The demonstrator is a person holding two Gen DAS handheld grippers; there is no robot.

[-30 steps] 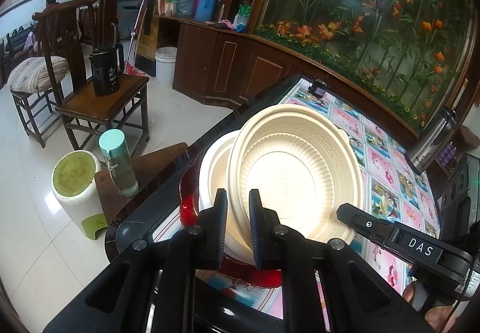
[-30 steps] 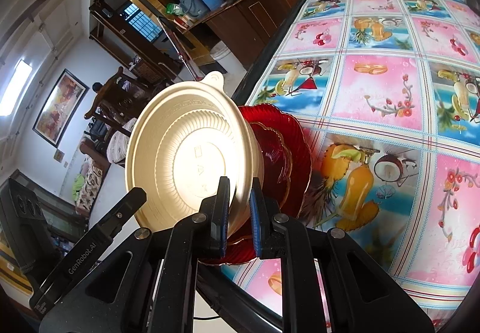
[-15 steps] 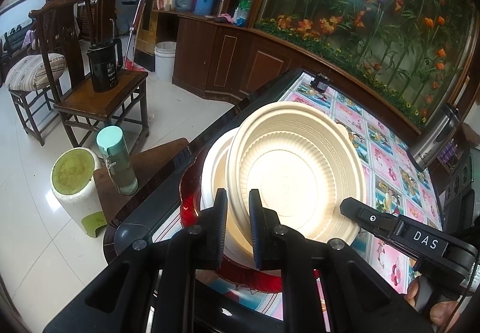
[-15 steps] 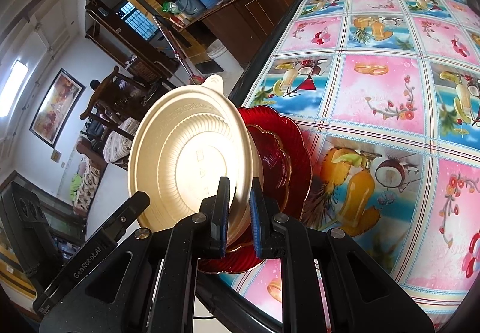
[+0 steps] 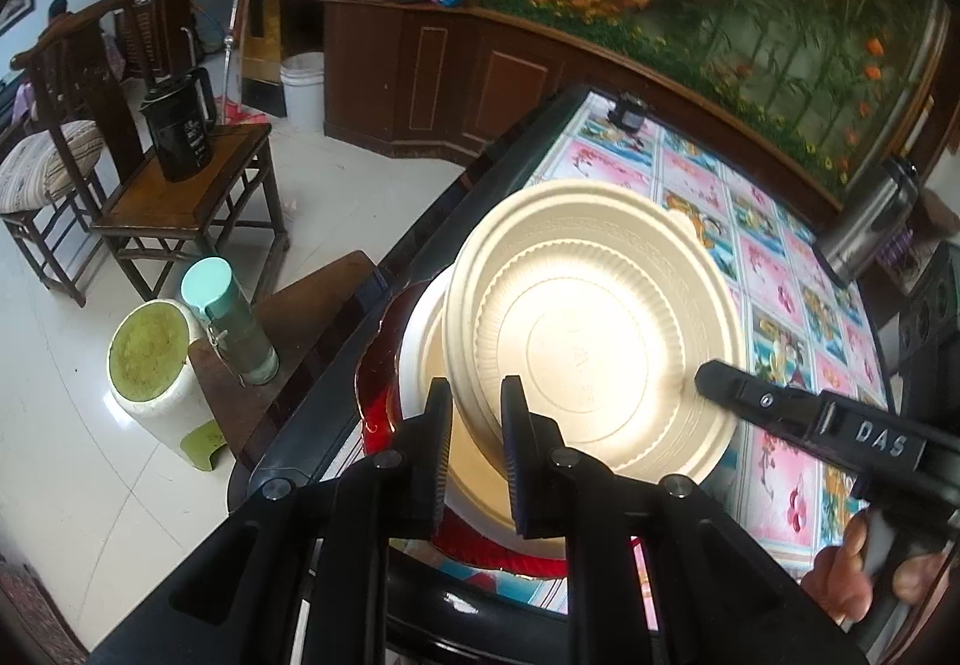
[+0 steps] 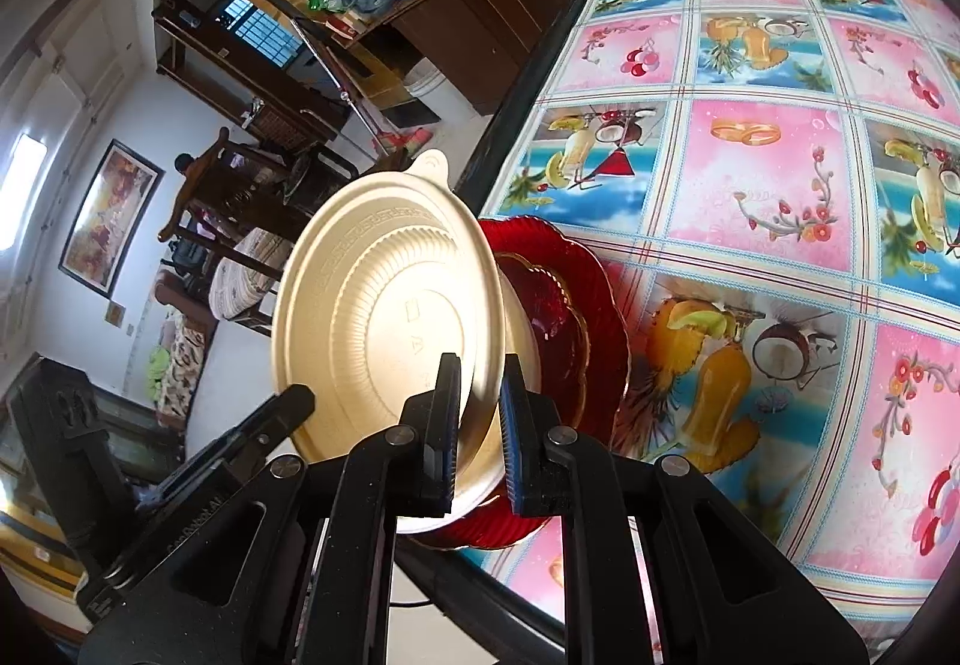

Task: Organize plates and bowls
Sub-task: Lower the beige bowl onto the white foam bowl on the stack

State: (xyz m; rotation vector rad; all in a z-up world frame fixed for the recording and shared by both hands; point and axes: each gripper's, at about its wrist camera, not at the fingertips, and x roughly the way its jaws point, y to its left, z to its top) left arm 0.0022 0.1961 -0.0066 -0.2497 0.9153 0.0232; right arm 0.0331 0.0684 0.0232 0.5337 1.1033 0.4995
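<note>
Both grippers clamp opposite rim points of one cream plate [image 5: 600, 341], a round moulded piece with a fluted inner wall, an embossed key-pattern rim and a small pull tab on its far edge. The left gripper [image 5: 475, 443] pinches the near rim; the right gripper [image 6: 478, 425] pinches the rim from the other side, jaws narrow on the edge. The plate is tilted steeply, its face turned toward the left camera and its tab pointing away. It stands above a white bowl [image 5: 420, 341] nested in a scalloped red glass plate [image 6: 600, 317] at the near-left corner of the table [image 6: 762, 173], which carries a glossy fruit-print cloth. A hand [image 5: 864, 575] grips the right gripper's handle.
</note>
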